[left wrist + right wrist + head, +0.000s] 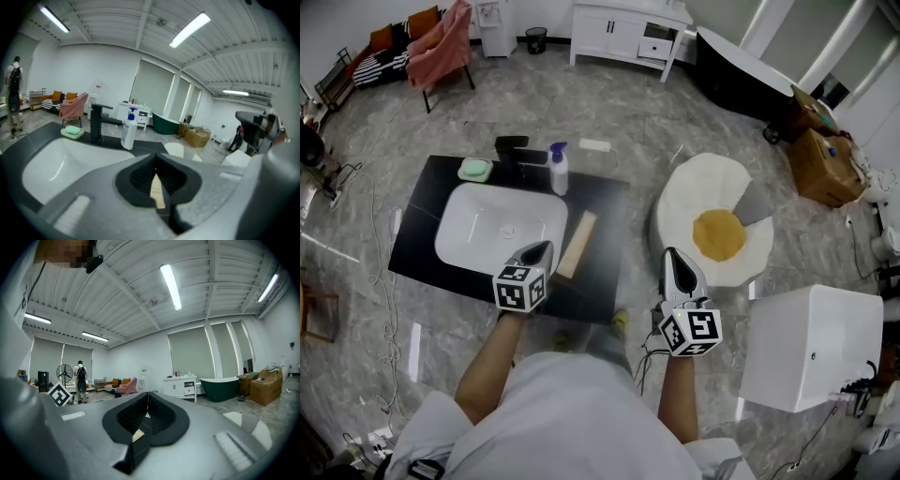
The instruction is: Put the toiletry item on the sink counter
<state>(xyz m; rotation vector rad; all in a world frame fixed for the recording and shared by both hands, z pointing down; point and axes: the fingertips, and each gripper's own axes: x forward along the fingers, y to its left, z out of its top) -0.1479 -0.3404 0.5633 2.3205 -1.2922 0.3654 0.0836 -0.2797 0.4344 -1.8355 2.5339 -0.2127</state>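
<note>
Toiletry item point(577, 244): pale, long, flat bar, which I take to be the task's piece. It lies flat on the black counter point(422, 225), just right of the white basin point(487, 225), long axis running near to far and leaning slightly right. Nothing holds it.

Left gripper point(536, 253): over the basin's near right rim, just left of the bar. Jaws pressed together, and I judge nothing is gripped.

Right gripper point(675, 262): off the counter to the right, above the floor beside an egg-shaped rug point(717, 230). Jaws pressed together, empty.

Other stock, far side of the counter: green soap dish point(475, 170), black faucet point(520, 148), upright spray bottle point(559, 169).

Status, by my judgement: placement looks done.

Hazards:
- My left gripper is close to the bar. A sideways swing while drawing away could nudge it into the basin or push it toward the counter's near edge.
- A reach to the far side could tip the bottle.
</note>
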